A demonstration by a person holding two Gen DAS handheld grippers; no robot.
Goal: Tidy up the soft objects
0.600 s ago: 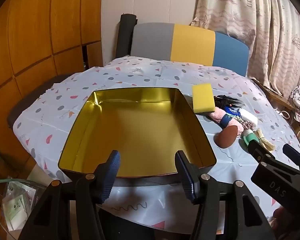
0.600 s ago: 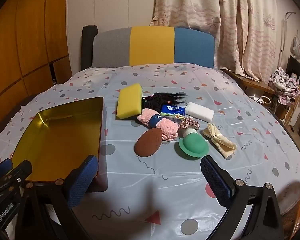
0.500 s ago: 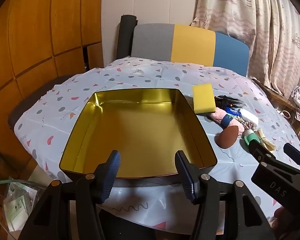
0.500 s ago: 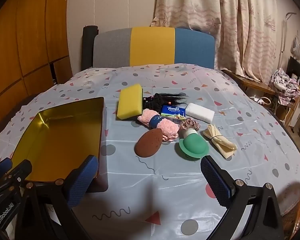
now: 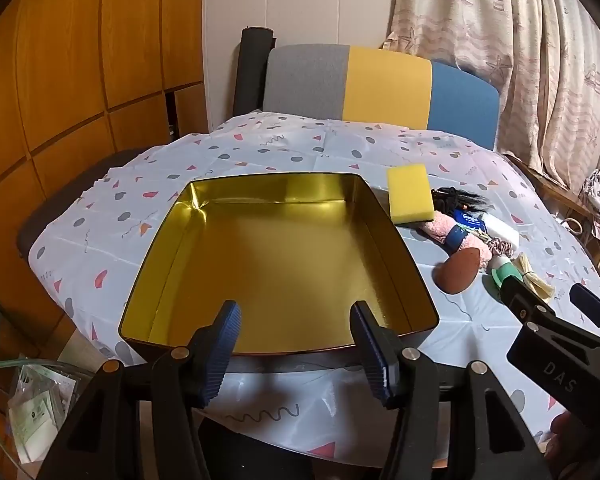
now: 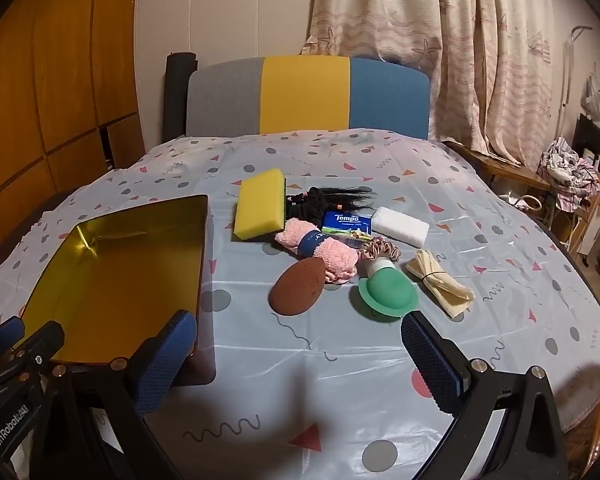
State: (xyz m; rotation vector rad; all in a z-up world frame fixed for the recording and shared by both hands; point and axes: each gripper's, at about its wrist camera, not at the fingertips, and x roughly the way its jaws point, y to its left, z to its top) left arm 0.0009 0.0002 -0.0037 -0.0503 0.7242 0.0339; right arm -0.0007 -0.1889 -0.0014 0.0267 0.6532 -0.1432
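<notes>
First pick: brown sponge into the empty gold tin

My right hand-held gripper [image 6: 300, 356] gapes wide, the left hand-held gripper [image 5: 296, 344] stands part open, both empty; I'd straddle the brown sponge [image 6: 297, 286] at frame centre, squeeze gently, then carry it left into the gold tin [image 6: 202, 248]

On the table [image 6: 380, 360] the tin [image 6: 112, 276] lies left, the soft things in a cluster to its right. The sponge [image 6: 260, 210] lies nearest the tin, with the hairpiece [image 6: 324, 200] and tissue pack [image 6: 346, 222] right of it. Nearer the camera lie the egg-shaped puff [image 6: 296, 286], the domed puff [image 6: 388, 290] and the cloth bundle [image 6: 440, 282].
</notes>
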